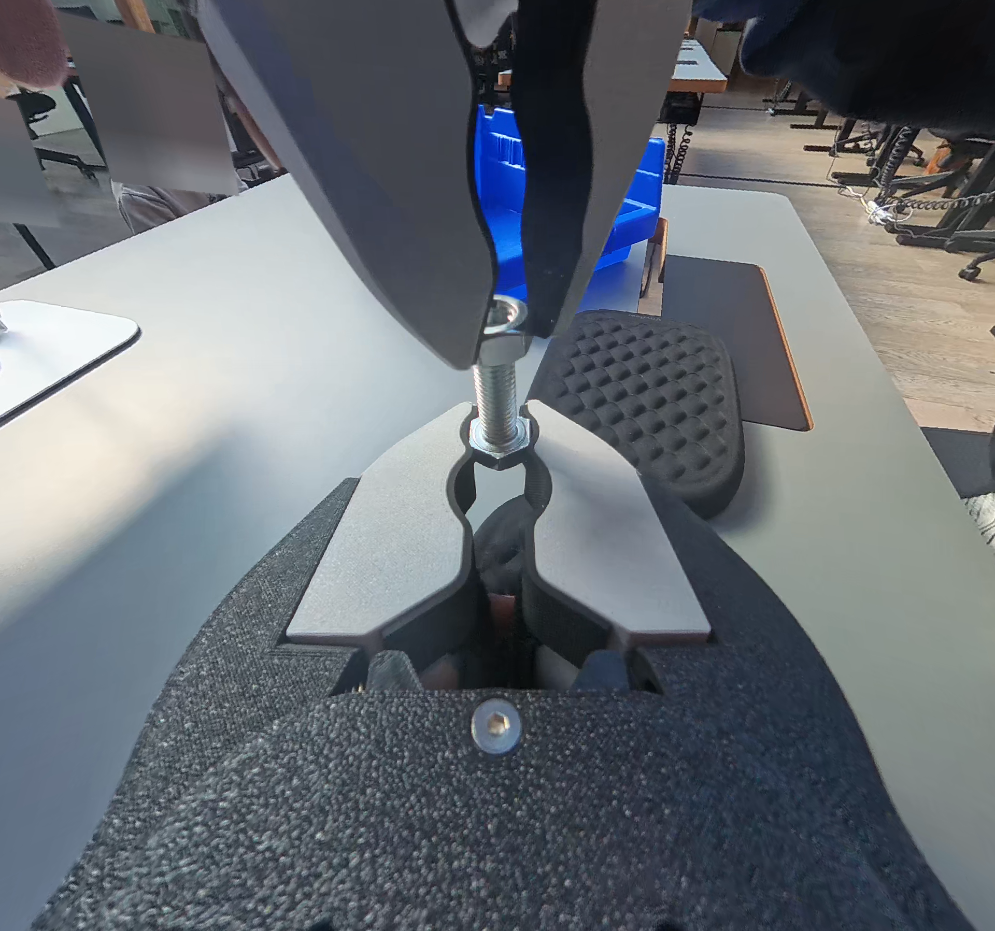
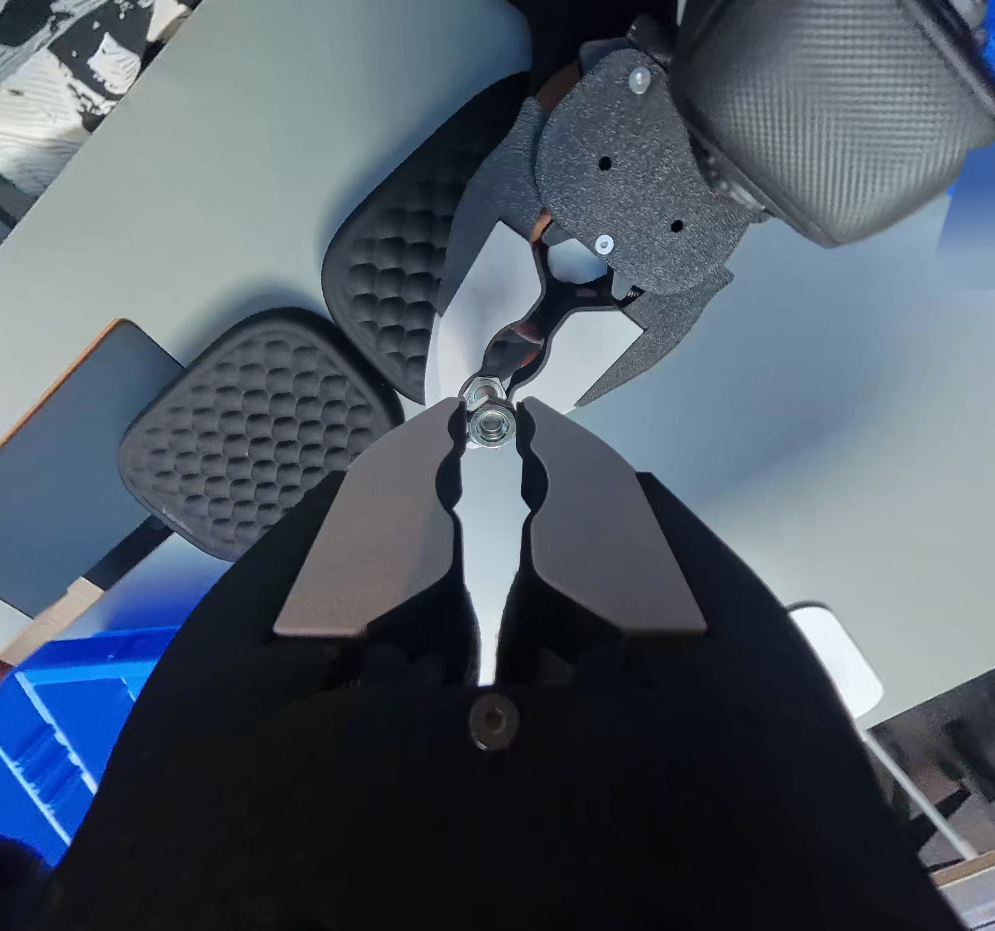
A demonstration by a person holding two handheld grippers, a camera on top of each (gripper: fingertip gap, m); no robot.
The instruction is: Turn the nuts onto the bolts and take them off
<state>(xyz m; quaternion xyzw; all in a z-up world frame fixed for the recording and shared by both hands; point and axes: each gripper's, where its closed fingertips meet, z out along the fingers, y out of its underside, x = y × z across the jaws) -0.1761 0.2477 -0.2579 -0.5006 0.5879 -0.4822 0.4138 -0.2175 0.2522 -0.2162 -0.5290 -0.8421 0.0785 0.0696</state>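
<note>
A threaded silver steel bolt is held upright above the grey table. Its lower hexagonal nut is clenched by the left gripper; at 12 o'clock, the upper hexagonal nut is clamped by the right gripper.

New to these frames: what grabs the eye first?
Dead centre, a threaded bolt is held upright between two grippers above the grey table: the left gripper clamps its lower hex end, the right gripper pinches the upper one. Behind sit black dimpled pads and a blue bin.
</note>
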